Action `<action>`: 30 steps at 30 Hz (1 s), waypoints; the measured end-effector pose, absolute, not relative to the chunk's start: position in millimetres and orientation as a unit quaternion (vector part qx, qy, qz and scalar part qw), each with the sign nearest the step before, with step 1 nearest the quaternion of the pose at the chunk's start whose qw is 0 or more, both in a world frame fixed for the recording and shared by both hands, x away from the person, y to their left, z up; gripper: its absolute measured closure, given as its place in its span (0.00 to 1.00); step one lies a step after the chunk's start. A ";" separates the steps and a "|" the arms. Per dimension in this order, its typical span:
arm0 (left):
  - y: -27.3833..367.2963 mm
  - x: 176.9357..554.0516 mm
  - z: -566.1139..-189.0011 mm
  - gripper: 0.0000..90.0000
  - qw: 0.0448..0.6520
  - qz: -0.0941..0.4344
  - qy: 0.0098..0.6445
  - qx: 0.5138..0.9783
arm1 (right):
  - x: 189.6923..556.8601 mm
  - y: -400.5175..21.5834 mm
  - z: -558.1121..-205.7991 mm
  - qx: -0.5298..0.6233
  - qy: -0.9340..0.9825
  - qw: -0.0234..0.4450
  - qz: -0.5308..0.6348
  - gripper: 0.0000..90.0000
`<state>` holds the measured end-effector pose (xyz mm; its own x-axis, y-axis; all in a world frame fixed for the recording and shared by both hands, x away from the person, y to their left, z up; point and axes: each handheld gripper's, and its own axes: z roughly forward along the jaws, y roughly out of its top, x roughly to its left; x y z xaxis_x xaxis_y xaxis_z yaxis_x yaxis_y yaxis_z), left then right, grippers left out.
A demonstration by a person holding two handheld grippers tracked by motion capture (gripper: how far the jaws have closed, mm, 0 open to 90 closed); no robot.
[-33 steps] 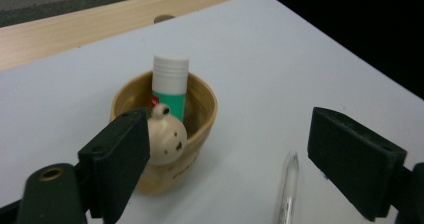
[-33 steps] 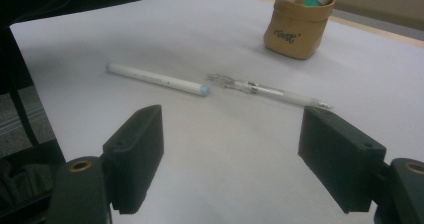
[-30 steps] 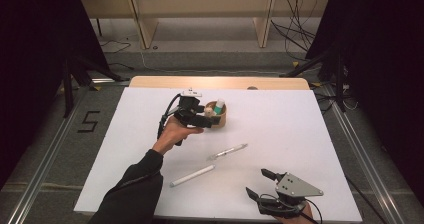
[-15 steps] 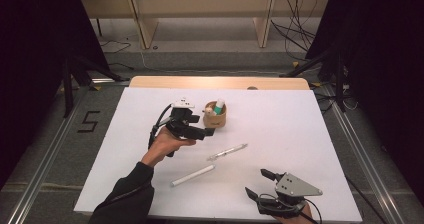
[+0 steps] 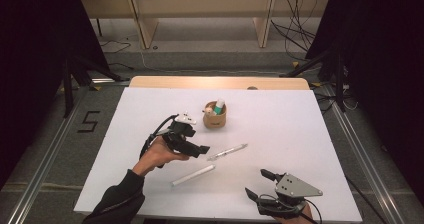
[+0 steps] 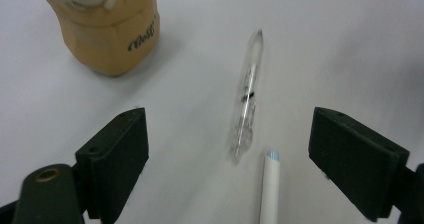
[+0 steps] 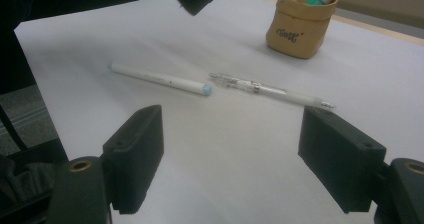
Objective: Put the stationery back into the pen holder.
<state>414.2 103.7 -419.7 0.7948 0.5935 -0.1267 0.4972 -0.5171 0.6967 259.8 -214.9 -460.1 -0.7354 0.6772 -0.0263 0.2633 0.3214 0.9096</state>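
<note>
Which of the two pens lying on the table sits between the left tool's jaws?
The clear pen, see-through with a pointed tip. The white pen is opaque and lies nearer one jaw.

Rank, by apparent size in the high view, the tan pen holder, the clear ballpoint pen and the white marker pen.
1. Tan pen holder, bulkiest.
2. and 3. White marker pen and clear ballpoint pen: similar length; marker slightly thicker, too close to rank.

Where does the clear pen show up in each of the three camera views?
High view: the clear pen lies mid-table, just right of the left gripper.
Left gripper view: centre, between the open jaws.
Right gripper view: upper middle, right of the white pen.
Shared landmark: the tan pen holder.
</note>
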 end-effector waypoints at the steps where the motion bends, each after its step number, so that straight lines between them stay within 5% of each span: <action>1: 103.7 412.5 -420.3 0.17 0.372 0.060 0.312 0.872 | 259.8 -214.9 -460.0 0.298 0.786 0.207 0.501 0.30; 30: 113.6 381.1 -446.6 0.23 0.241 0.029 0.289 0.926 | 259.8 -213.4 -461.8 0.298 0.789 0.203 0.498 0.30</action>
